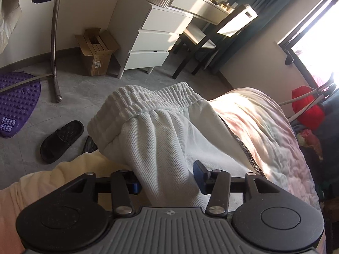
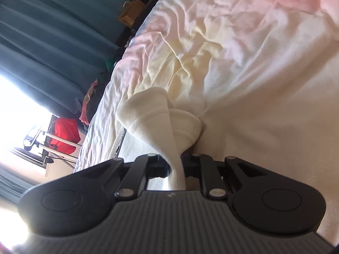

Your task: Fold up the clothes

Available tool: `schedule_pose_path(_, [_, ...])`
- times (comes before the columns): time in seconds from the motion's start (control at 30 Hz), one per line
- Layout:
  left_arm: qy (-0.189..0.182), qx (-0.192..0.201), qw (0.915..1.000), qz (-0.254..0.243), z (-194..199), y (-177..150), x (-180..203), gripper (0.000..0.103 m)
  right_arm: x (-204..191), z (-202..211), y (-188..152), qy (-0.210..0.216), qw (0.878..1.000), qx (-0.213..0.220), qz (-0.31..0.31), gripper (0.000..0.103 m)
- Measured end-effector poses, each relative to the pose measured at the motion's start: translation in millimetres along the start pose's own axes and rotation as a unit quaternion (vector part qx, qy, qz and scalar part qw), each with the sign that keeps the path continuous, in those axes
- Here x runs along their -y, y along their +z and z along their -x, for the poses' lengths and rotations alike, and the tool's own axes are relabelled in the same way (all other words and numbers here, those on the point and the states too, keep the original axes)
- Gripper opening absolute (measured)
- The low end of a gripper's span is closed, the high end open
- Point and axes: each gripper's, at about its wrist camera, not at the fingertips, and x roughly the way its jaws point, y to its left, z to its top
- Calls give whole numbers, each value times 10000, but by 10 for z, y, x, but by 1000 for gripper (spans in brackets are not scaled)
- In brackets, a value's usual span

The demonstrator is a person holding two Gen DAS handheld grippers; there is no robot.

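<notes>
Holding both ends of the white ribbed-knit trousers with the gathered elastic waistband (image 1: 152,114), the grippers have them lifted off the pastel tie-dye quilted bedspread (image 1: 264,127); the left gripper (image 1: 167,180) has its blue-padded jaws spread around a bunched fold near the waistband, whether actually clamping I cannot tell; the right gripper (image 2: 175,167) is pinching a cuffed hem; this looks like an early fold, lengthwise ends being brought together; next calls for laying them flat on the bedspread, away from the black slipper (image 1: 61,140) on the floor.
</notes>
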Motion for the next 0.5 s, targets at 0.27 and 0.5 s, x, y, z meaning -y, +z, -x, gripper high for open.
schedule_pose_path(0.27, [-132,399,9840,-1733,402,-764,765,88,123,-83,-13,350,9992,-59,-206,27])
schedule_pose_path(0.5, [-632,568,9574,-2759,242,-1455,1450,90,101,-106,-18,1250,9915,-96,-355,82])
